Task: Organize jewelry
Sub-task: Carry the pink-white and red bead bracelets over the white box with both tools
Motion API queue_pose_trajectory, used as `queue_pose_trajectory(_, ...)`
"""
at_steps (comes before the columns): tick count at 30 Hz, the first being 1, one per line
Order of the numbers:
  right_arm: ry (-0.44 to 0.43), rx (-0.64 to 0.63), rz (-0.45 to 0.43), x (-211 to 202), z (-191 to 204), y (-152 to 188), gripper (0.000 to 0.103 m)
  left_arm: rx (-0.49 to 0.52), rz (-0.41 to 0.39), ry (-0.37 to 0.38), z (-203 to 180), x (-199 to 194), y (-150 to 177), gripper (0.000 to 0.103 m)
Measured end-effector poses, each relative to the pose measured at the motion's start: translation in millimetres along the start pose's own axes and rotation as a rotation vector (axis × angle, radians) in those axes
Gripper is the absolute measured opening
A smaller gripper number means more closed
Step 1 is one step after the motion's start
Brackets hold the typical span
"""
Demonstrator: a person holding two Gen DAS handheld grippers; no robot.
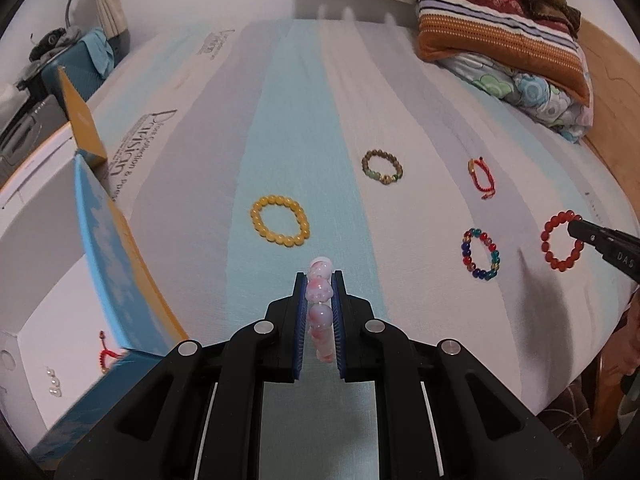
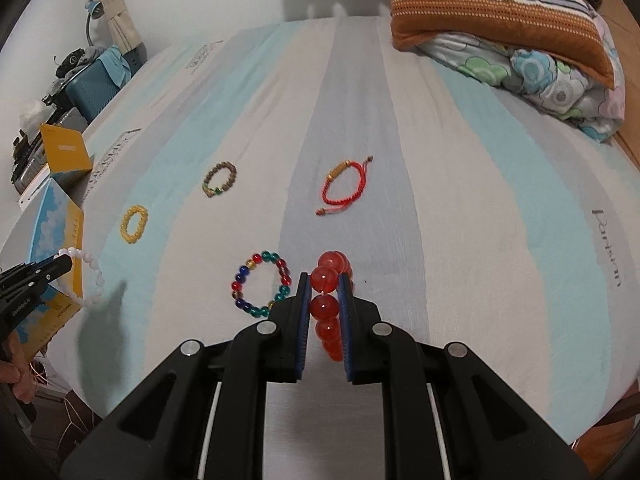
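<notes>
While both grippers hang above the striped bed (image 1: 400,92):
Left gripper (image 1: 319,280): pinching the pink bead bracelet (image 1: 320,304), lifted off the sheet beside the blue box (image 1: 100,240).
Right gripper (image 2: 324,280): clamped on the red bead bracelet (image 2: 330,304).
Nearest on the sheet: multicoloured bracelet (image 2: 262,284).
Farther: yellow bracelet (image 1: 280,220), brown bracelet (image 1: 382,168), red cord bracelet (image 2: 344,188).
Far end: folded bedding (image 2: 520,40).
</notes>
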State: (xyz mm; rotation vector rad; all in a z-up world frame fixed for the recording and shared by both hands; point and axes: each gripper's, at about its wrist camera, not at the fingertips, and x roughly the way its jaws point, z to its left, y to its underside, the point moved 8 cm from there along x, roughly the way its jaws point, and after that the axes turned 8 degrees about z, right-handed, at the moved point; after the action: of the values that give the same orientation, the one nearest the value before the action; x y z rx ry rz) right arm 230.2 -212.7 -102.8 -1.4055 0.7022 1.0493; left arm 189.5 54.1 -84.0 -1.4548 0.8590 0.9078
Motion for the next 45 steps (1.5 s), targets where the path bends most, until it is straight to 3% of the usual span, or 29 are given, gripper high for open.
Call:
queue_pose_trajectory(13, -0.008, -0.073, -0.043, -32.0, 58.5, -23.1, 0.013, -0.043, -0.07, -0.045, 43.1, -58.9, -10.1, 0.011)
queue_pose_trajectory(23, -0.042, -0.173, -0.053, -39.7, 134.6, -37.5, 0.013, -0.128, -0.094, -0.077, 100.5, -92.6, -0.5, 0.011)
queue_pose_trajectory(32, -0.095, -0.271, -0.067, -47.9, 224.2, -51.6, 0.013, -0.239, -0.114, -0.134, 174.7, -125.3, 27.8, 0.011)
queue_pose_trajectory(45, -0.151, -0.425, -0.103, -64.4, 360.8, -51.3, 0.013, -0.411, -0.072, -0.209, 280.5, -138.7, 99.9, 0.011)
